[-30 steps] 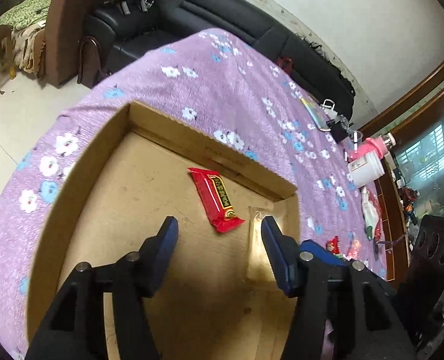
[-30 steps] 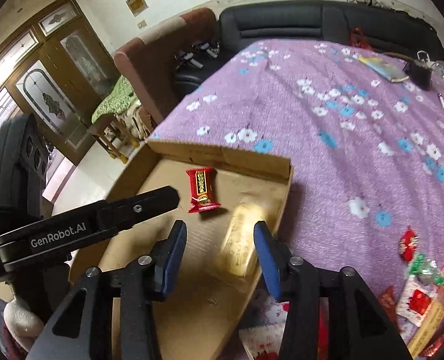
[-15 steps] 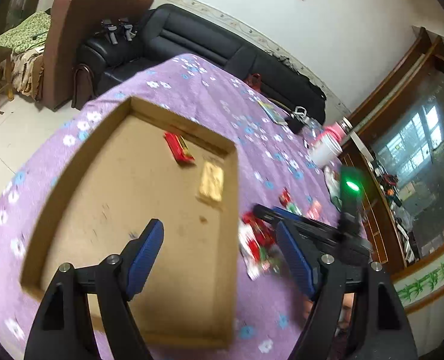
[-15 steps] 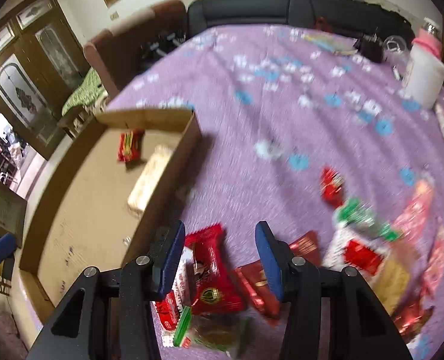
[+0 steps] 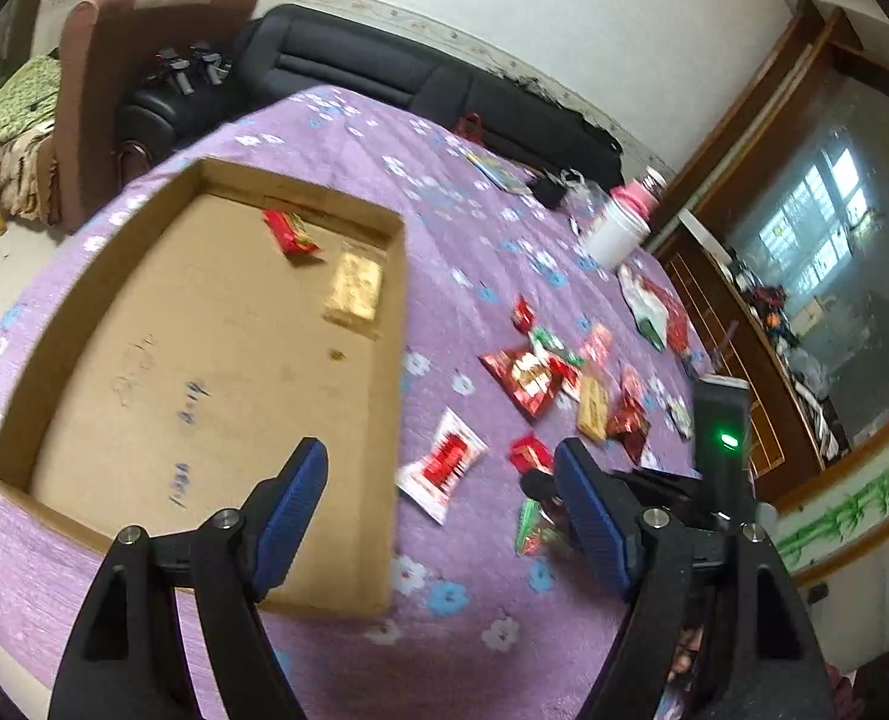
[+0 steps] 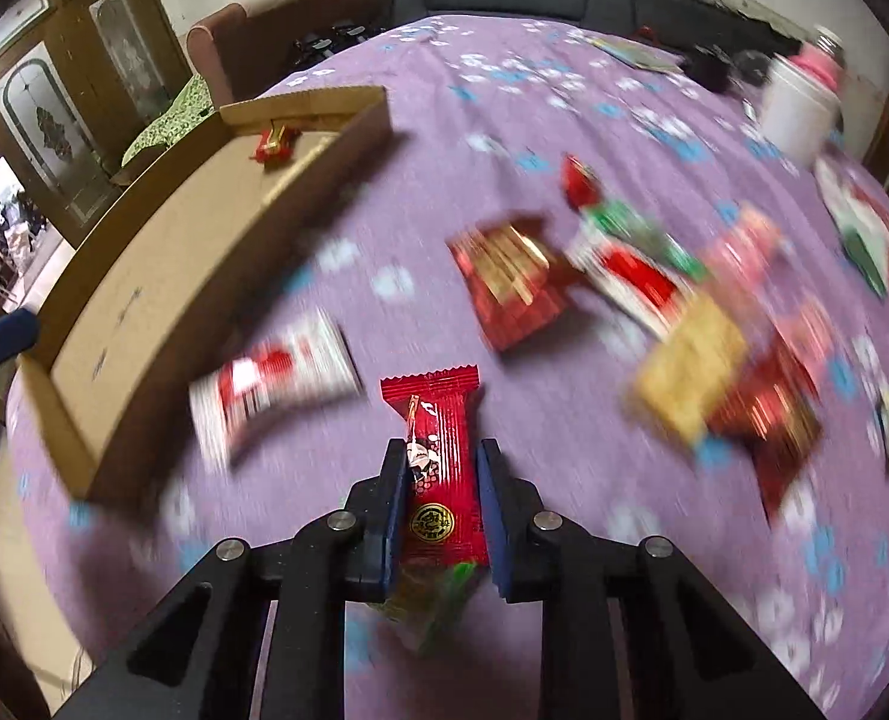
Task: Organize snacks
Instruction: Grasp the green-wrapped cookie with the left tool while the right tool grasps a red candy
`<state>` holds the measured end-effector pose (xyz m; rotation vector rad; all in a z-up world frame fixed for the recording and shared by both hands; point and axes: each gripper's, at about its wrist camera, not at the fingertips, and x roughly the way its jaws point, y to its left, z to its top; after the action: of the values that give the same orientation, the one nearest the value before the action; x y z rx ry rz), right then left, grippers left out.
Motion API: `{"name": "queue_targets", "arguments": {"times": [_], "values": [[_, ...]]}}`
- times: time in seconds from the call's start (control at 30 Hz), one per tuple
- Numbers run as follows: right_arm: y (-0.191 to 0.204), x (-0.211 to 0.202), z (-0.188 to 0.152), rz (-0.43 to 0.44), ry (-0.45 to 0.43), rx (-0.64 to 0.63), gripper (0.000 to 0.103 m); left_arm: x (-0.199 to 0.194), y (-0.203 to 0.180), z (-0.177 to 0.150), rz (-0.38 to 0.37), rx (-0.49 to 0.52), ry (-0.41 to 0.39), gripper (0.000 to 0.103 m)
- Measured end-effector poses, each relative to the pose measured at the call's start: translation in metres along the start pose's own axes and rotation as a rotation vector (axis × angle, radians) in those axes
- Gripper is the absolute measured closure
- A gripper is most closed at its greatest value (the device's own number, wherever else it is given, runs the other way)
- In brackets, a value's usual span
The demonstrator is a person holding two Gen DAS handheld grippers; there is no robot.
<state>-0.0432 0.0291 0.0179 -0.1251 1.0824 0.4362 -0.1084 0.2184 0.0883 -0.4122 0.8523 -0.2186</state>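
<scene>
A shallow cardboard box (image 5: pixel 54 324) lies on the purple flowered cloth; it also shows in the right wrist view (image 6: pixel 162 252). In it lie a red bar (image 5: pixel 291 232) and a gold packet (image 5: pixel 355 288). Loose snacks (image 5: pixel 528 378) are scattered right of the box. My left gripper (image 5: pixel 438 498) is open and empty above the box's near right corner. My right gripper (image 6: pixel 442 468) is shut on a red snack packet (image 6: pixel 435 456), just above the cloth. A white-and-red packet (image 6: pixel 276 384) lies to its left and a green wrapper (image 6: pixel 438 600) under it.
A white jar with a pink lid (image 5: pixel 618 222) stands at the far right of the table. A black sofa (image 5: pixel 384 78) and a brown armchair (image 5: pixel 114 60) stand beyond the table. A wooden cabinet (image 5: pixel 756 312) runs along the right.
Both grippers drew back from the box toward the loose snacks. My right gripper, open before, has closed on the red packet. My left stays open.
</scene>
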Motion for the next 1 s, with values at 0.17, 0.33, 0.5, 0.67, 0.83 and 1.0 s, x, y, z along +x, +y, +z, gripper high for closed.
{"name": "queue_targets", "arguments": {"times": [0.17,0.33,0.5,0.67,0.83,1.0], "values": [[-0.03,-0.025,-0.038,-0.053,-0.027,0.05,0.079,0.017,-0.027,-0.017,-0.028,0.068,0.061,0.026],[-0.06,-0.037,-0.052,-0.081,-0.059,0.107,0.078,0.031,-0.059,-0.035,-0.041,0.166,0.097,0.026],[-0.063,-0.038,-0.053,-0.039,-0.118,0.13,0.067,0.058,-0.091,-0.059,-0.028,0.275,0.168,0.026],[-0.067,-0.039,-0.056,-0.022,-0.124,0.129,0.081,0.083,-0.109,-0.077,0.021,0.358,0.214,0.026],[-0.085,-0.047,-0.068,-0.027,-0.138,0.164,0.082,0.108,-0.12,-0.082,0.072,0.397,0.237,0.026],[-0.096,-0.052,-0.074,-0.014,-0.14,0.192,0.081,0.117,-0.129,-0.085,0.136,0.45,0.21,0.042]]}}
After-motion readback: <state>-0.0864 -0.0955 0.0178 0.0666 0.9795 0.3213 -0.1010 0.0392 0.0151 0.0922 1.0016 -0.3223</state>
